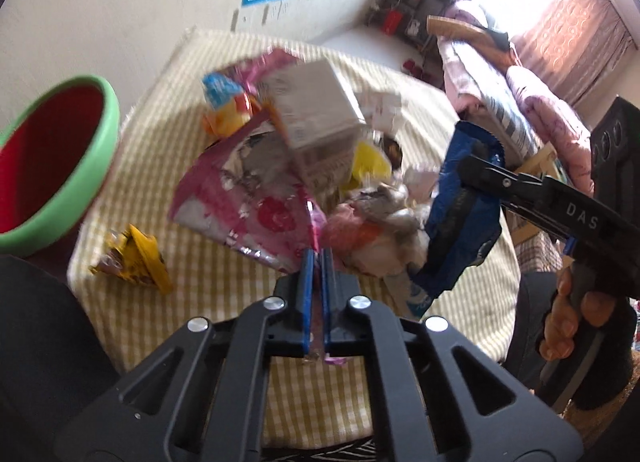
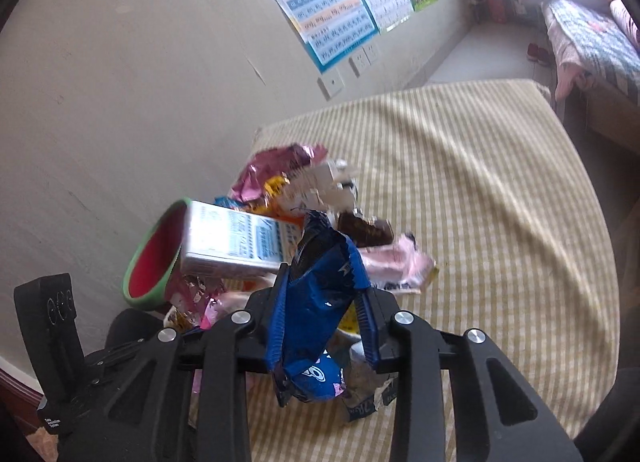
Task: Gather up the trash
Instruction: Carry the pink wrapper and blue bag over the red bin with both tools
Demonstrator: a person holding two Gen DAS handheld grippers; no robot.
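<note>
your left gripper (image 1: 316, 258) is closed almost fully, and its pads pinch the thin corner of the pink foil wrapper (image 1: 248, 205). a grey box (image 1: 316, 109) seems to ride on top of that wrapper, tilted and blurred, so i think it is not stable there. your right gripper (image 2: 322, 282) is partly closed on the blue wrapper (image 2: 320, 302), and the pads press on its two sides; the wrapper hangs below the fingers.

the rest of the trash lies in a loose heap on the checked tablecloth (image 2: 500, 221): a yellow wrapper (image 1: 136, 262) just apart from the heap, and crumpled tissue (image 1: 384, 217) beside the blue one. the bin with the green rim (image 1: 100, 133) stands at the left, near the table edge.

the danger is this: if you lift the pink wrapper quickly, the box can slide off and fall on the floor or scatter the heap. the grip on the corner is small, so the foil may slip out or tear. the blue wrapper is slippery also, and it may drop before you reach the bin.
</note>
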